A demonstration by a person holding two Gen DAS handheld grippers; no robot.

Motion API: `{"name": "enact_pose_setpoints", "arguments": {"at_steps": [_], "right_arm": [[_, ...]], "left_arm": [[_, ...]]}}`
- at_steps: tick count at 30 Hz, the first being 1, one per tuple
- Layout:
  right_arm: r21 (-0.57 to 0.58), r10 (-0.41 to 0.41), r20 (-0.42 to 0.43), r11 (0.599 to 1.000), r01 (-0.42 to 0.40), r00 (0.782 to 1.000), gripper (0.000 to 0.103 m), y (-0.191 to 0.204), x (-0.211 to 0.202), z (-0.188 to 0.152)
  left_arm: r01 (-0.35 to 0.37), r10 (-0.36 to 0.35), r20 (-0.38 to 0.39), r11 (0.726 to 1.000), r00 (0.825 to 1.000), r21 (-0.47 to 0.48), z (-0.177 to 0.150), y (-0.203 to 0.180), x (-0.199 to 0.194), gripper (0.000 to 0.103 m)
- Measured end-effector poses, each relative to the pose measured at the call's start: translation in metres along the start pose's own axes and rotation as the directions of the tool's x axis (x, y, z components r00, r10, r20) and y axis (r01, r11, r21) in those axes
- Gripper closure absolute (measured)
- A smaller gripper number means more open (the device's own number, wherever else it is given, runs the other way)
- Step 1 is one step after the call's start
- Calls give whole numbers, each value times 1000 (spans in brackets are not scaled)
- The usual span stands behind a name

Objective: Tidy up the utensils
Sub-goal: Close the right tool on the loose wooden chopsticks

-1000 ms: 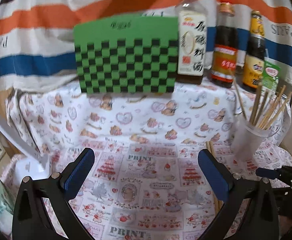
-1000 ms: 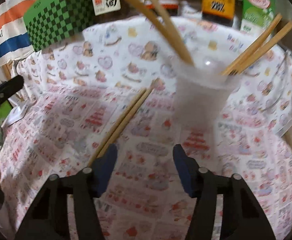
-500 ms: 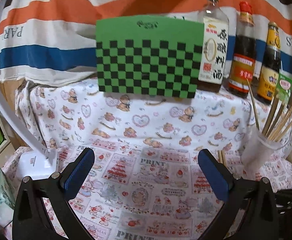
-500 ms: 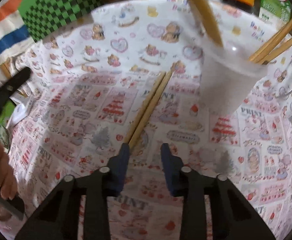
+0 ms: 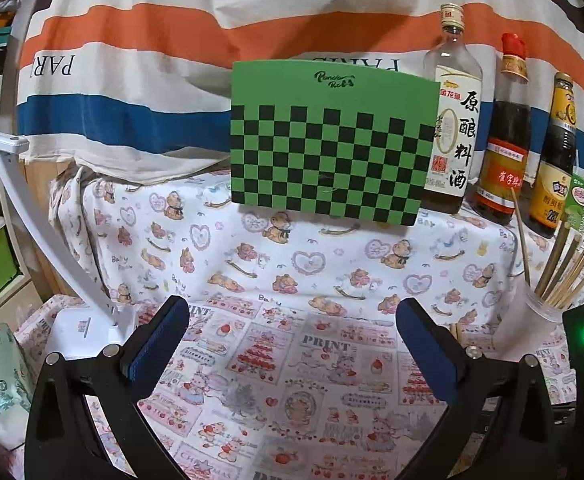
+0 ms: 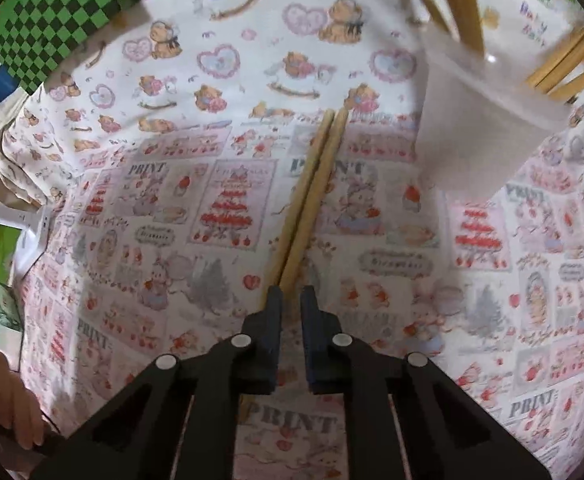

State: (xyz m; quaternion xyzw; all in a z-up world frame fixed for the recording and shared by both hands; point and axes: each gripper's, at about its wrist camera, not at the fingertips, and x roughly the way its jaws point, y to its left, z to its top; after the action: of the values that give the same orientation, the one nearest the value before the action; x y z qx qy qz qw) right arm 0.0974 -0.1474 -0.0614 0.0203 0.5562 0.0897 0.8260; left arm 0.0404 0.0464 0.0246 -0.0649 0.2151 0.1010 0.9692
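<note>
A: Why does the right gripper (image 6: 290, 300) point so steeply down at the printed tablecloth (image 6: 171, 208)?

B: The pair of wooden chopsticks (image 6: 312, 188) lies flat on the cloth, side by side and touching, so they are best taken from above. Its jaws are closing over their near ends; the tips sit in the narrow gap, though whether the pads already press on the wood cannot be told.

A: And the left gripper (image 5: 292, 344)?

B: Its jaws are spread wide with nothing between them, hovering over bare cloth, apparently kept clear of the work.

A: Where should the pair go?

B: Likely into the frosted plastic cup (image 6: 480, 120) just right of their far ends, where other chopsticks (image 5: 568, 272) already stand, fanned outward.

A: Any tight spots?

B: Those leaning sticks crowd the cup's mouth, and the cup looks light enough to tip. The sauce bottles (image 5: 508, 132) and the green checkered board (image 5: 328, 140) stand well back. The open cloth to the left offers room to lift and swing.
</note>
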Motion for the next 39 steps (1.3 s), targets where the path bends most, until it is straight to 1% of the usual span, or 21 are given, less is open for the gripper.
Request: {"name": "enact_pose_setpoints", "arguments": {"at_steps": [4, 6, 8, 10, 12, 14, 16, 19, 20, 21, 25, 28, 32, 35, 37, 39], "right_arm": [[-2, 13, -17, 1000, -13, 1000, 94, 3, 2, 0], [-19, 7, -8, 1000, -7, 1000, 94, 8, 1, -2], [-46, 0, -5, 999, 0, 1000, 94, 13, -1, -7], [-74, -34, 8, 997, 35, 999, 94, 16, -2, -11], [-67, -22, -1, 998, 22, 1000, 94, 13, -3, -12], [-54, -4, -15, 999, 3, 1000, 94, 10, -3, -10], [-44, 5, -18, 999, -6, 1000, 94, 11, -2, -9], [-90, -34, -8, 995, 33, 999, 93, 25, 0, -10], [-84, -34, -13, 996, 33, 999, 91, 26, 1, -10], [-74, -33, -22, 997, 31, 999, 89, 25, 2, -10], [-63, -47, -2, 997, 47, 999, 90, 22, 0, -15], [-61, -35, -6, 998, 35, 999, 91, 18, -2, -18], [-61, 5, 4, 998, -5, 1000, 92, 10, -4, -23], [-72, -13, 10, 997, 14, 1000, 94, 8, -10, -32], [-80, -20, 4, 997, 21, 1000, 101, 6, -17, -43], [-76, 17, -25, 997, -19, 1000, 101, 0, -21, -53]], "left_arm": [[-11, 11, -7, 1000, 1000, 2, -1, 0, 3, 1], [-13, 13, -9, 1000, 1000, -5, -1, 1, 3, 1], [-3, 3, -12, 1000, 1000, -27, -1, 4, 4, 1], [19, -20, -19, 998, 1000, -58, -1, 8, 4, 1], [42, -44, -20, 995, 999, -89, 0, 12, 2, 1], [41, -43, -16, 995, 999, -96, 1, 13, 2, 1], [27, -29, -21, 996, 999, -86, 1, 12, 3, 1], [28, -31, -39, 997, 999, -77, 0, 10, 5, 1], [28, -31, -41, 997, 999, -72, -1, 9, 5, 1], [26, -28, -39, 998, 999, -64, -1, 8, 5, 1], [-13, 13, -17, 1000, 1000, -17, -2, 2, 3, 1], [-11, 11, -9, 1000, 1000, -1, -2, -1, 0, 1], [-12, 12, 3, 1000, 1000, 17, -2, -5, -2, 1], [-17, 17, -3, 1000, 1000, 20, -2, -5, -1, 1], [-15, 15, -11, 1000, 1000, 16, -2, -4, 1, 1], [-15, 15, -7, 1000, 1000, 6, -2, -2, 0, 1]]}}
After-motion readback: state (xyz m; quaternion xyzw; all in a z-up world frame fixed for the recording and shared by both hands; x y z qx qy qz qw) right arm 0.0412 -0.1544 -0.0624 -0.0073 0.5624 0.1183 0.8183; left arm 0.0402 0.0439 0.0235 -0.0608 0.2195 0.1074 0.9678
